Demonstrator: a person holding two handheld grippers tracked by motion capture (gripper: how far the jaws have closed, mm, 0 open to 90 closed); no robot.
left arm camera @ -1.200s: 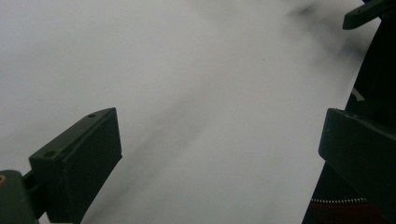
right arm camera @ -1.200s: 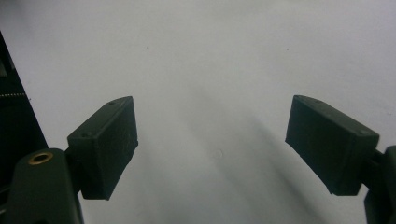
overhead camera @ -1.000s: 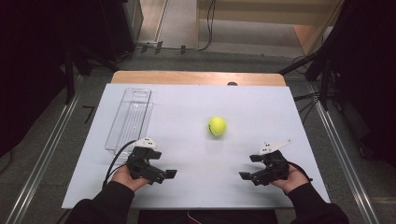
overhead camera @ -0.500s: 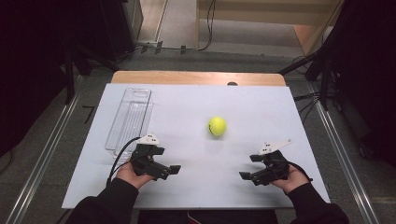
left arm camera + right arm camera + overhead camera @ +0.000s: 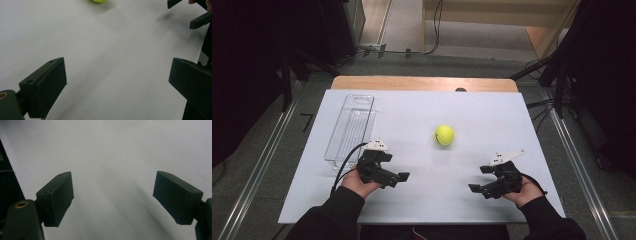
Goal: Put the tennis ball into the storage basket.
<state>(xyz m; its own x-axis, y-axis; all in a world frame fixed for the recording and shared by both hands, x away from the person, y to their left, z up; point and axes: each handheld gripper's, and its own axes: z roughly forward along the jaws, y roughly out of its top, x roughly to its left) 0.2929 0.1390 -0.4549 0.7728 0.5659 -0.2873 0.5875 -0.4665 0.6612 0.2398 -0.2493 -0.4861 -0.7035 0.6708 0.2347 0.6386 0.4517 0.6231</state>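
Approaching: tennis ball (image 5: 444, 135) untouched between both grippers | left gripper (image 5: 398, 178) released, jaws just narrowed slightly, nothing between | right gripper (image 5: 478, 180) released, empty | next: ball to be reached and straddled.

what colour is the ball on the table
Yellow-green. The ball shows best in the high view, lying on the white table.

On the table (image 5: 422, 205), your ball (image 5: 444, 135) lies mid-table, the tray (image 5: 350, 127) at its left, both grippers nearer you.
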